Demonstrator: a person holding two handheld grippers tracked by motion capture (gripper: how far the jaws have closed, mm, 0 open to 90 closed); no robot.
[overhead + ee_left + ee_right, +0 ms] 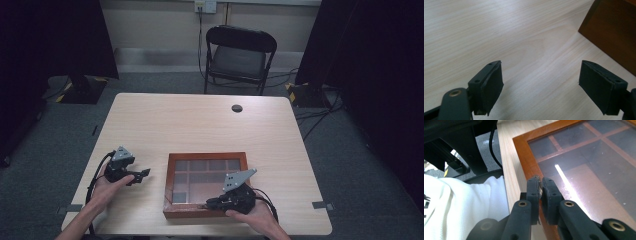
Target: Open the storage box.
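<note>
Wooden box (170,186) with a glass lid divided by a brown grid sits on the light wood table (200,125), toward the near edge and slightly right of centre; box is the landmark for everything below. Right gripper (209,204) lies over the box's near rim, close to its near-left corner, jaws pointing left along that rim; person's right hand (255,212) holds it from the near-right side of the box. In the right gripper view the right gripper (540,180) has its two black jaws pressed together with no gap, clenched right over the reddish-brown frame (524,157) of the box, at the line where frame meets glass (594,177); whether a thin edge of the frame is pinched between the pads, cannot tell; nothing loose is carried. White sleeve (461,202) shows to the outside of the box frame in that view, table strip between sleeve and frame. Left gripper (141,174) is left of the box, apart from it, hovering low over bare table, jaws pointing toward the box's left wall; left hand (102,190) grips it from the near-left. In the left gripper view the left gripper (540,85) stands released, pads wide apart, only table grain between them; dark brown box wall (614,32) sits beyond and to one side, not touched. Black folding chair (240,55) stands past the far table edge, well away from the box; small dark round grommet (237,108) on the table beyond the box's far side.
</note>
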